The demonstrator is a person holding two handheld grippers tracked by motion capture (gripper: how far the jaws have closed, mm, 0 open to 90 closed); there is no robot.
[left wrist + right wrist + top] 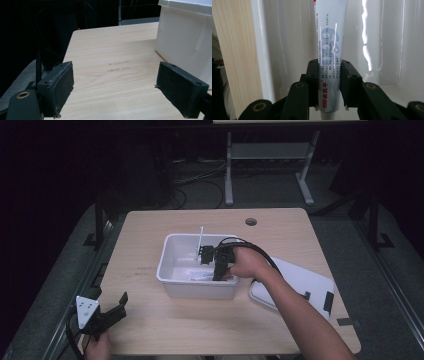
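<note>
A white plastic bin (172, 270) stands in the middle of the wooden table (150, 330). My right gripper (218, 276) reaches down into the bin from its right side. In the right gripper view its two black jaws are shut on a white ointment tube (331, 50) with blue and red print, which lies along the bin's floor (382, 45). My left gripper (119, 306) rests near the table's front left corner, well apart from the bin. Its pads (61, 85) stand wide open over bare wood, with the bin's outer wall (185, 45) at the right.
A white lid (300, 280) lies flat on the table right of the bin, under my right forearm. A thin white stick (200, 237) stands up at the bin's far side. A cable hole (251, 221) sits near the table's far edge. Metal stand legs (228, 170) are beyond the table.
</note>
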